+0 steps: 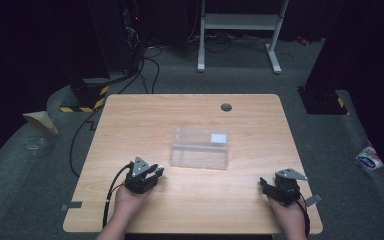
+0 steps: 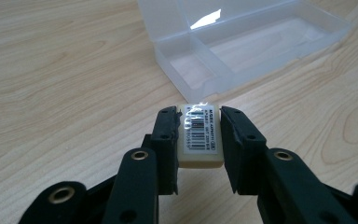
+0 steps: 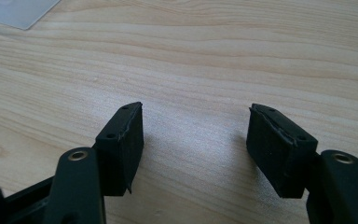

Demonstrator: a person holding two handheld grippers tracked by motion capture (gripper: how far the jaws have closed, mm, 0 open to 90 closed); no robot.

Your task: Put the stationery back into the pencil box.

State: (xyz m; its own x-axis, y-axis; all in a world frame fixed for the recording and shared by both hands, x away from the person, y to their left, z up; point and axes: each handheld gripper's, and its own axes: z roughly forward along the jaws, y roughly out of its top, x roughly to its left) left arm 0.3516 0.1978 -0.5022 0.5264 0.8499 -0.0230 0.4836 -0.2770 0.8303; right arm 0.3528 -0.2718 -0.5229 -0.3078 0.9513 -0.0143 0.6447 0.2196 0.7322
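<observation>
From above, both forearms come in from the near edge of the wooden worktop [image 1: 190,200], each hand wrapped around the back of its tool and resting low on the surface. The left tongs [image 1: 156,171] lie at the near left, angled toward the middle of the worktop, with the grey three-cornered plate on top and a black cable looping back beside the wrist. The right tongs [image 1: 264,184] sit at the near right, pointing leftward across the worktop, well apart from the left ones. Between and beyond them, near the middle of the worktop, stands a clear plastic box [image 1: 200,147] with its lid open. The left gripper view brings out what the high view is too small to tell: the left tongs [image 2: 199,135] are clamped on a small cream eraser [image 2: 200,140] with a barcode label on its upper face, held just above the wood. Straight ahead of it, near but not touching, is the plastic box [image 2: 242,46], and here its inner dividers and empty compartments are plain. The right gripper view shows the right tongs [image 3: 196,140] standing apart with bare wood between the two black pads, and a corner of the plastic box [image 3: 18,11] at the upper left edge.
</observation>
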